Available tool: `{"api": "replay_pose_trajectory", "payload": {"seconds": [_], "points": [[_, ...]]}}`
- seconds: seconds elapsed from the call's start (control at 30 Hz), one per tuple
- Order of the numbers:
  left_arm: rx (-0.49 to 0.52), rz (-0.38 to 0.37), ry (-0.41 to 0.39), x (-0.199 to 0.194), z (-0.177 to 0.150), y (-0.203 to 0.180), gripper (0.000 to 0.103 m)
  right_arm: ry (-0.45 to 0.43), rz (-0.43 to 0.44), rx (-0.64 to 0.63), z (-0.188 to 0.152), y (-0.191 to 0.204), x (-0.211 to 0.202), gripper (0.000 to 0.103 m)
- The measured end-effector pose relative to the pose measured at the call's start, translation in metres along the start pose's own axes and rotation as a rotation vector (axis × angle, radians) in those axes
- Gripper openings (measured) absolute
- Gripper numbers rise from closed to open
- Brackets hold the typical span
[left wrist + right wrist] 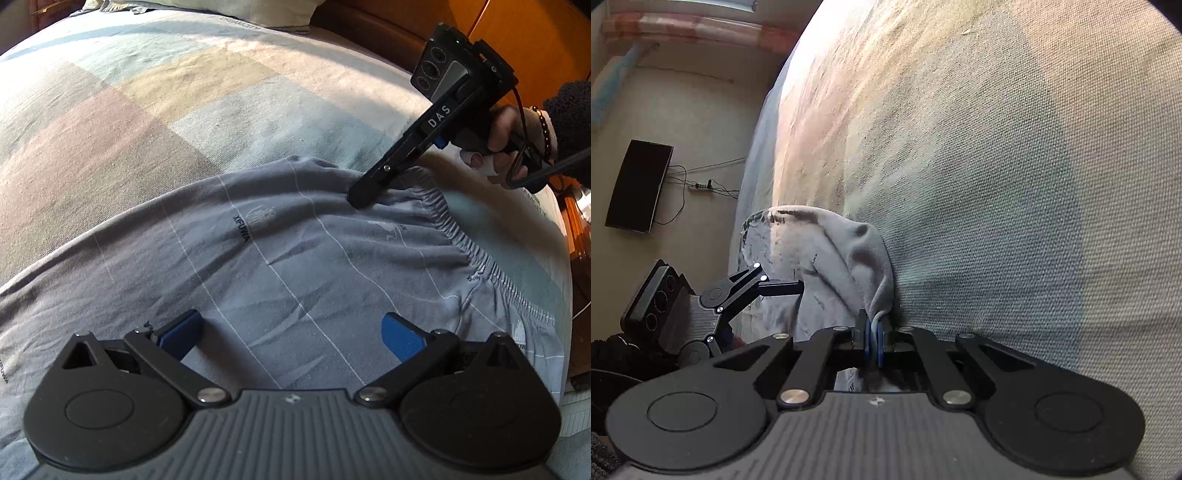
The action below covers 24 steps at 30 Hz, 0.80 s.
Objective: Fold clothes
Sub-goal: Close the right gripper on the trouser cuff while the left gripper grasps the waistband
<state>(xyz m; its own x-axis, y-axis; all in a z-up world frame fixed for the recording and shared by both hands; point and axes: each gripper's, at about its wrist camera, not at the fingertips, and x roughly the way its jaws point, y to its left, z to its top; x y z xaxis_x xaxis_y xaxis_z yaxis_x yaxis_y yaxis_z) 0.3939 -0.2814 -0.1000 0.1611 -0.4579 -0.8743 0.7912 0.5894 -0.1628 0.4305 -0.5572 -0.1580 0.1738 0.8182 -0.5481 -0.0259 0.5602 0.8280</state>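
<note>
Grey shorts — thin white lines.

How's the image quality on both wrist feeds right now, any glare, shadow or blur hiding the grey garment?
Left wrist view: fisheye bends the bed; sunlight stripes its far side, while the grey garment lies in even shade, sharp, print legible. Right wrist view: strong glare washes out the bed's upper edge; the right gripper pinches a garment fold, dark shadow beside it; the left gripper looks slightly soft.
</note>
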Motion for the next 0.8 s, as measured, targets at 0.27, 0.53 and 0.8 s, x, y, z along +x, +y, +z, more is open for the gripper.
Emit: {"api": "replay_pose_trajectory", "payload": {"seconds": [0.27, 0.53, 0.8], "points": [[0.066, 0.088, 0.096, 0.009, 0.014, -0.015, 0.102, -0.026, -0.117, -0.065, -0.009, 0.022, 0.002, 0.003], [0.152, 0.210, 0.090, -0.004, 0.025, -0.002, 0.102, 0.002, -0.250, -0.233, -0.010, 0.051, 0.011, 0.006], [0.204, 0.319, 0.091, -0.001, 0.035, 0.018, 0.102, 0.024, -0.322, -0.422, -0.020, 0.090, 0.018, 0.006]]}}
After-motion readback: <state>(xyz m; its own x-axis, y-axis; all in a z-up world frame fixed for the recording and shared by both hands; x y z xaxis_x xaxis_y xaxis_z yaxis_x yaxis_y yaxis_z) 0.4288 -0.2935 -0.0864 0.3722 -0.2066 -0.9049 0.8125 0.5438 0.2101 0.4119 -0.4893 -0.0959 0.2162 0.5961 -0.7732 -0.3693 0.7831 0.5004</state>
